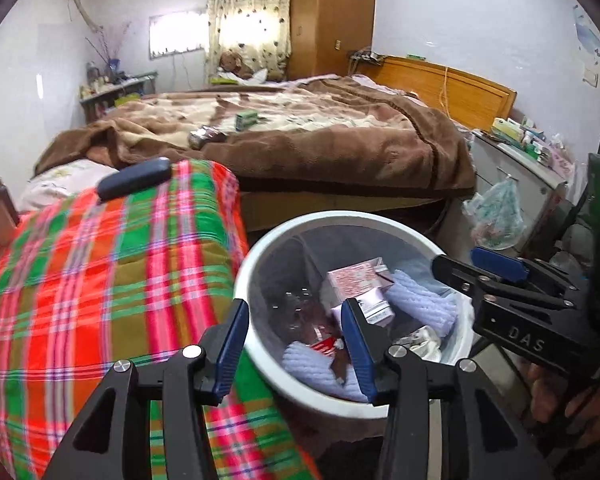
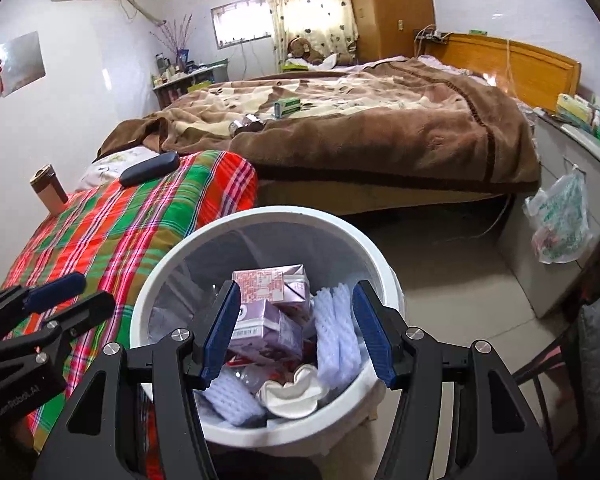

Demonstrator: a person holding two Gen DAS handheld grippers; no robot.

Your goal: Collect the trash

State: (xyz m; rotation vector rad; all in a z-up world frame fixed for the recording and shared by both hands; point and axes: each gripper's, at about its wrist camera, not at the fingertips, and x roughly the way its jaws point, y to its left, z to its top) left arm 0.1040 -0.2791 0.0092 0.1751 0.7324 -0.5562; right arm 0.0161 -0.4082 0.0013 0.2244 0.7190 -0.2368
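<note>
A white trash bin (image 1: 260, 364) (image 2: 148, 300) with a clear liner stands between the beds. It holds pink and purple cartons (image 2: 268, 312), white foam nets (image 2: 336, 328) and a red wrapper (image 1: 324, 346). My left gripper (image 1: 296, 346) hangs open over the bin's near rim with nothing between its pads; it also shows as the left gripper (image 2: 92, 292) beside the bin. My right gripper (image 2: 298, 320) is open above the bin's contents, empty, and appears as the right gripper (image 1: 468, 266) at the bin's right edge. A green box (image 1: 246, 120) (image 2: 287, 106) and a crumpled silvery item (image 1: 204, 138) (image 2: 246, 124) lie on the brown blanket.
A plaid-covered bed (image 1: 100, 280) (image 2: 112, 232) with a dark blue case (image 1: 134, 178) (image 2: 150, 174) lies left of the bin. The big bed with the brown blanket (image 2: 380, 148) is behind it. A plastic bag (image 2: 560, 224) hangs on a grey cabinet (image 2: 548, 280) at right.
</note>
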